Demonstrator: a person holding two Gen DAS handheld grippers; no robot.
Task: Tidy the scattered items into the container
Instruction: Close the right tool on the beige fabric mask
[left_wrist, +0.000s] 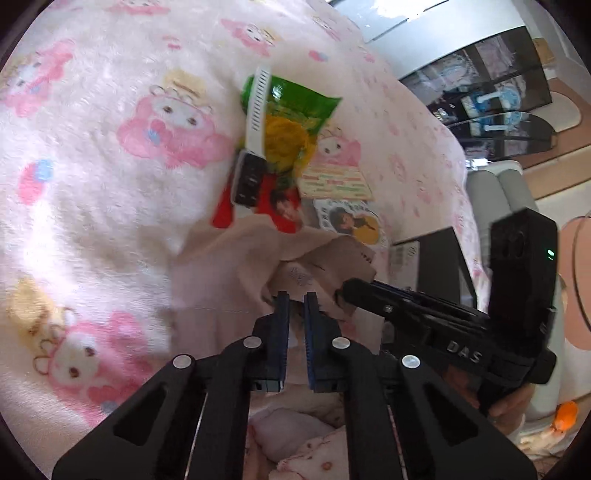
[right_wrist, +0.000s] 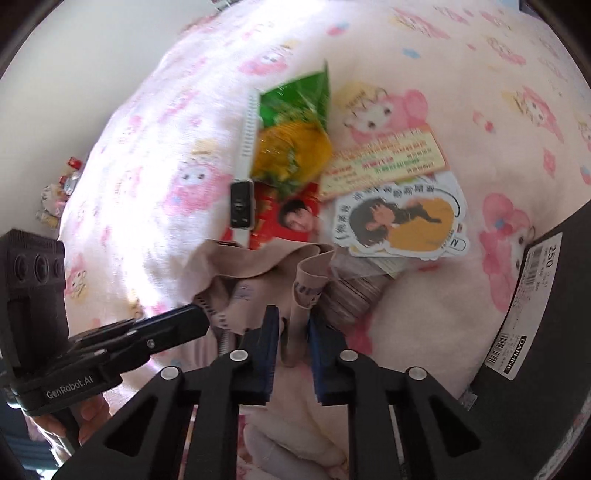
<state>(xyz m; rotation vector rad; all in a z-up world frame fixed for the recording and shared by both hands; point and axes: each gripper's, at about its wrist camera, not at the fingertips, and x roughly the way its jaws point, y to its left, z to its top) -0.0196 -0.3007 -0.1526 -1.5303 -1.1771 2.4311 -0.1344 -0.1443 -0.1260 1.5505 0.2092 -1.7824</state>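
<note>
Both grippers, left gripper (left_wrist: 296, 297) and right gripper (right_wrist: 291, 314), pinch the beige garment (right_wrist: 255, 269), fingers nearly closed

Both hand-held grippers are matte black with blue ribbed pads (left_wrist: 283, 325) and silver round screws (right_wrist: 239, 355). White lettering reads "DAS" (left_wrist: 463, 352) and "GenRobot.AI" (right_wrist: 70, 388). A green light (left_wrist: 550, 253) glows.
</note>
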